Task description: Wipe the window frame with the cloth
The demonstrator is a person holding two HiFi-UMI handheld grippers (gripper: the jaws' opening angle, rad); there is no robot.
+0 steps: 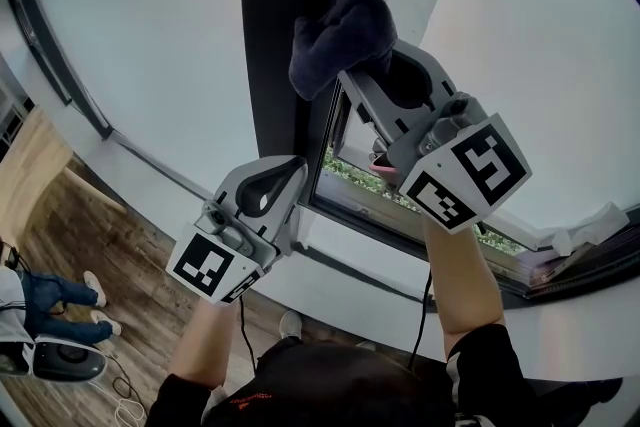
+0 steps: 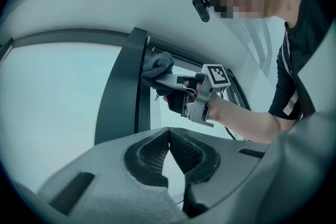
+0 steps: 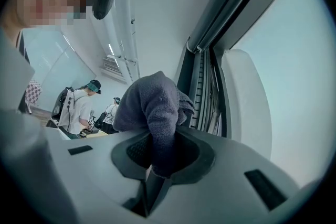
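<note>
Purple-grey cloth (image 1: 340, 30), pinched in right tongs (image 1: 345, 67), is touching the window frame (image 1: 275, 15); left tongs (image 1: 296, 167), at seven o'clock, are sitting pressed together.

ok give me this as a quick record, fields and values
cloth: dark, bunched, clamped in right gripper
right gripper: shut on cloth, raised at the window frame
left gripper: shut, empty, lower down beside the frame
window frame: dark upright post, cloth at its edge
task stage: cloth in place for wiping
</note>
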